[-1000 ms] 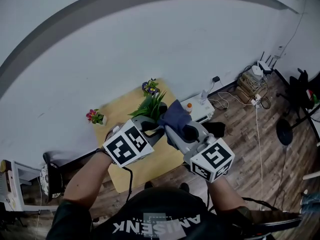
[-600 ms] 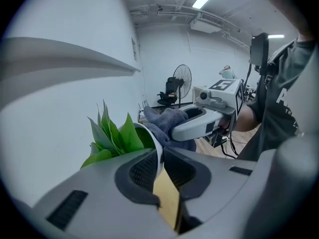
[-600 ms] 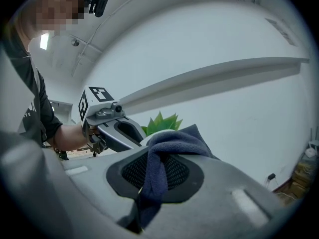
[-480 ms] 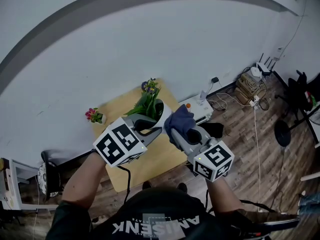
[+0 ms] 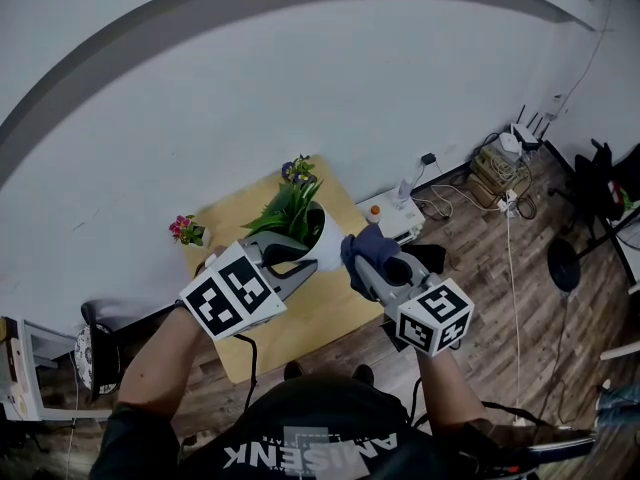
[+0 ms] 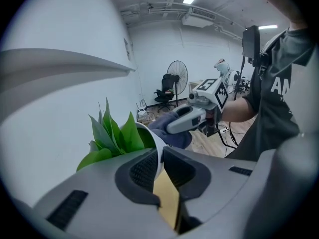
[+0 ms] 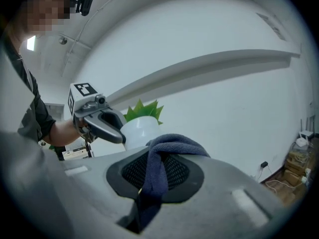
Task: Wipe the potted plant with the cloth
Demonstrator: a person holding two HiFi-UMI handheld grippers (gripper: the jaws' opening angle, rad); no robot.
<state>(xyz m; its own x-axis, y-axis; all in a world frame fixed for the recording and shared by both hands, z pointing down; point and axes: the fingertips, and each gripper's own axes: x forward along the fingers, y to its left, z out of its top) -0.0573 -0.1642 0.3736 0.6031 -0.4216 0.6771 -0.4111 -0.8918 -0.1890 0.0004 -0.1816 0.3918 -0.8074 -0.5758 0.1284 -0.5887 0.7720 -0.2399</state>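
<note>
I hold a white pot (image 5: 326, 249) with long green leaves (image 5: 290, 211) tilted above the yellow table (image 5: 320, 313). My left gripper (image 5: 305, 258) is shut on the pot's rim (image 6: 158, 151); its jaws have just been closing, with the pot wall between them. My right gripper (image 5: 366, 258) is shut on a dark blue cloth (image 5: 364, 245), which touches the pot's right side. In the right gripper view the cloth (image 7: 169, 146) hangs between the jaws, with the pot (image 7: 142, 128) just beyond it.
A small pot of pink flowers (image 5: 187, 232) stands at the table's far left corner and a purple-flowered plant (image 5: 298, 171) at its far edge by the wall. A white box (image 5: 400, 218) and tangled cables (image 5: 500, 168) lie on the wooden floor to the right.
The right gripper has come down with the cloth from over the leaves to the pot's side. The left gripper has shifted a little left, and the pot's white wall now shows.
</note>
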